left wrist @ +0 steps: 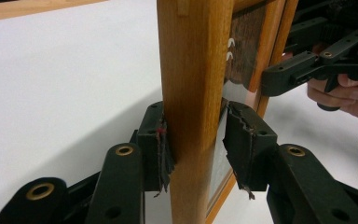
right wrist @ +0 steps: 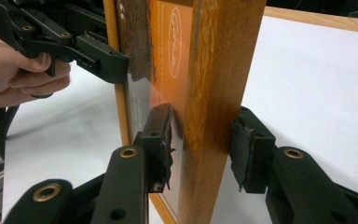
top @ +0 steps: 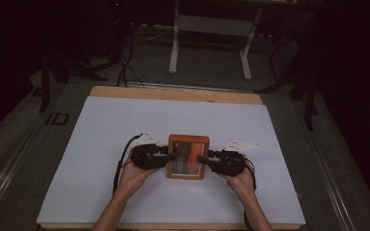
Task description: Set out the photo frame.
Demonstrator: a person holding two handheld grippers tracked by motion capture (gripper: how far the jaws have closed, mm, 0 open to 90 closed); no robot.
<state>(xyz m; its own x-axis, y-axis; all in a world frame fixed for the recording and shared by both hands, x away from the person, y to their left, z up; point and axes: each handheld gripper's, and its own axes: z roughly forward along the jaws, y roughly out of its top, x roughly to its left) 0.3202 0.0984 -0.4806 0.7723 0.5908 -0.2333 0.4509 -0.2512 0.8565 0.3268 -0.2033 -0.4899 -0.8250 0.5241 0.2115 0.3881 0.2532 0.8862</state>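
Dead centre of the high view sits the wooden picture frame (top: 188, 156), just below the middle of the white sheet (top: 101, 144) that covers the table, and both tools are on it at once. The left gripper (top: 169, 156) comes in from the frame's left rail, the right gripper (top: 203, 158) from its right rail, mirror images, each equally close.

In the left gripper view the rail (left wrist: 191, 93) stands upright between the jaws: one pad (left wrist: 161, 149) is flat against the wood, the other pad (left wrist: 237, 140) looks a hair off the glass side, so I judge it a pinch, though not a hard one. In the right gripper view, same story: one pad (right wrist: 161, 140) on the glass face, the other pad (right wrist: 244, 149) against the outer wood of the rail (right wrist: 219, 93), pinching it.

So the frame lies straight between the two tools, its sides running away from the person, glass with the orange print facing up. Any lift, I'd say, depends on both hands rising together and level, or the frame twists out.
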